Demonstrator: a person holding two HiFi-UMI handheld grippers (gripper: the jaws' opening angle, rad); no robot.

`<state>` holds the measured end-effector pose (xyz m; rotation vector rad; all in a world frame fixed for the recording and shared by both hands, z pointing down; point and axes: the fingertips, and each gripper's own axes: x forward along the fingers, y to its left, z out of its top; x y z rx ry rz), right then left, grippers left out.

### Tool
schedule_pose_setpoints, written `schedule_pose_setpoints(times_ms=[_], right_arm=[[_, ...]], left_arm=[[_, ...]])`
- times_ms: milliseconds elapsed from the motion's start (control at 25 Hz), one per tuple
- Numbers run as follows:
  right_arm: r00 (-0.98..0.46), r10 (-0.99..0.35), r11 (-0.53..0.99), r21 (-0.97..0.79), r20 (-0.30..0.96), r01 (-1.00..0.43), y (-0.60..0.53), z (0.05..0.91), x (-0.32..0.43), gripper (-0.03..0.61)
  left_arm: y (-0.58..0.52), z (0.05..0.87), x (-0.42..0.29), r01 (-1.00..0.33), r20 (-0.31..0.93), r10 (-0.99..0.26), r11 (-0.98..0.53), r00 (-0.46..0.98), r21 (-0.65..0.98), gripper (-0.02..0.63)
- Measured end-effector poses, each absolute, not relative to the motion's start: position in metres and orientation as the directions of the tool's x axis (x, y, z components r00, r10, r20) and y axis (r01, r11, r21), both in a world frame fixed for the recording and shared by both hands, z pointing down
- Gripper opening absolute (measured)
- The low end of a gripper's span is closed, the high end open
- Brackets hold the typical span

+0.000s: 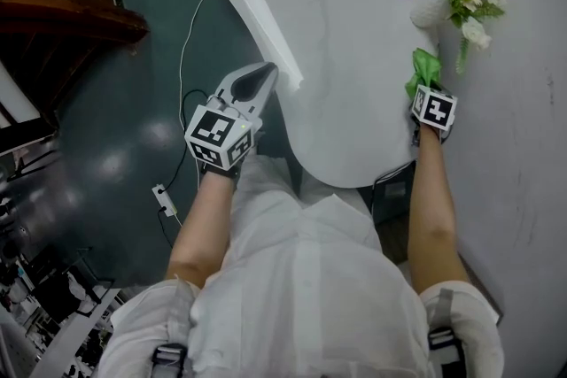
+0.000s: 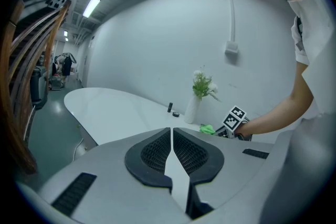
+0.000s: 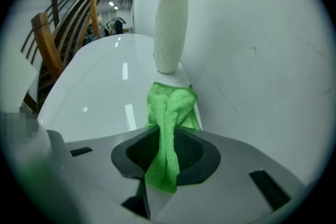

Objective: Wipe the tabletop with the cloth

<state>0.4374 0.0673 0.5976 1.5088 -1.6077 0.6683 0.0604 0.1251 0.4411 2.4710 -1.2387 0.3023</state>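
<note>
Right arm stretched forward; right gripper (image 3: 167, 157) clenched on the green cloth (image 3: 171, 105). Cloth bunched into a narrow fold (tail hangs through the jaws), front end on the white tabletop (image 1: 345, 31) near the vase (image 3: 169, 34). Left gripper (image 2: 172, 150) closed, empty, beside the table edge.

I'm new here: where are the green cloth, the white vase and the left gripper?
green cloth (image 3: 170, 107), right gripper view, bunched fold beyond the jaws.
white vase (image 3: 170, 34), right gripper view, middle of its body.
left gripper (image 2: 171, 131), left gripper view, between its shut fingertips.
</note>
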Motion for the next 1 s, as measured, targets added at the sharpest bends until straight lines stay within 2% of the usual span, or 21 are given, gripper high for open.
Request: schedule_pose_setpoints(times_ms=[160, 600, 1000], right_arm=[[0.023, -0.554, 0.128, 0.113, 0.832, -0.985, 0.089, 0.599, 0.407, 0.072], [-0.193, -0.512, 0.424, 0.052, 0.837, -0.904, 0.129, 0.600, 0.255, 0.072], [-0.375, -0.385, 0.666, -0.028, 0.843, -0.746, 0.187, 0.599, 0.154, 0.072]], left_arm=[[0.126, 0.442, 0.056, -0.803, 0.341, -0.728, -0.552, 0.595, 0.225, 0.026], [0.133, 0.444, 0.047, -0.794, 0.335, -0.721, -0.561, 0.607, 0.234, 0.026], [0.139, 0.446, 0.046, -0.784, 0.340, -0.708, -0.575, 0.620, 0.234, 0.026]])
